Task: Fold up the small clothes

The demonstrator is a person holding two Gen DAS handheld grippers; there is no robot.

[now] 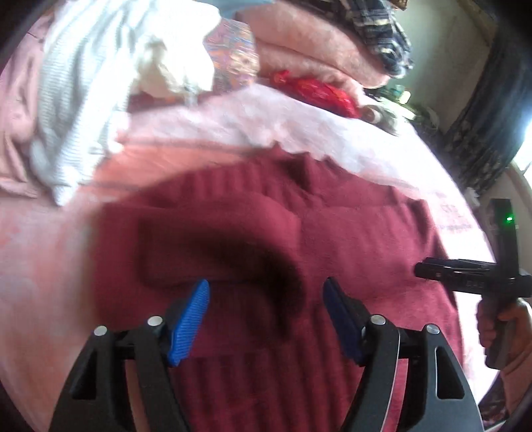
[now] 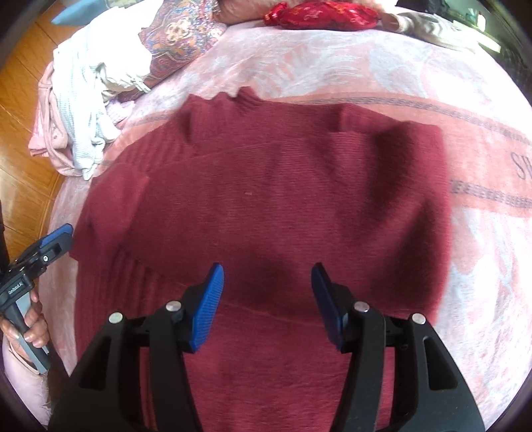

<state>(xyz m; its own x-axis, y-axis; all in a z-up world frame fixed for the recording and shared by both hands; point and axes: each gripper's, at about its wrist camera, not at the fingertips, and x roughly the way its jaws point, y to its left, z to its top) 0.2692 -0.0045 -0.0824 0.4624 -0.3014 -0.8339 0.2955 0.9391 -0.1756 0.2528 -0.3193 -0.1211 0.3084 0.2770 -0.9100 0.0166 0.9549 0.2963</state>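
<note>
A dark red knitted sweater is shown spread flat on a pink patterned blanket that covers a bed; its ribbed collar is directed toward the far side, and one sleeve is seen folded across the body in the left wrist view. The left gripper is held above the sweater with its blue pads spread apart, and nothing is clasped between them. The right gripper is likewise held over the lower part of the sweater with its pads parted and empty. Each tool is carried by a hand on a black handle, as seen at the edge of the opposite view. At the far left of the bed a heap of white and pale pink clothes is piled beside a paisley cushion. A red embroidered pouch is laid near the head of the bed. Wooden flooring is visible beyond the left edge of the bed
</note>
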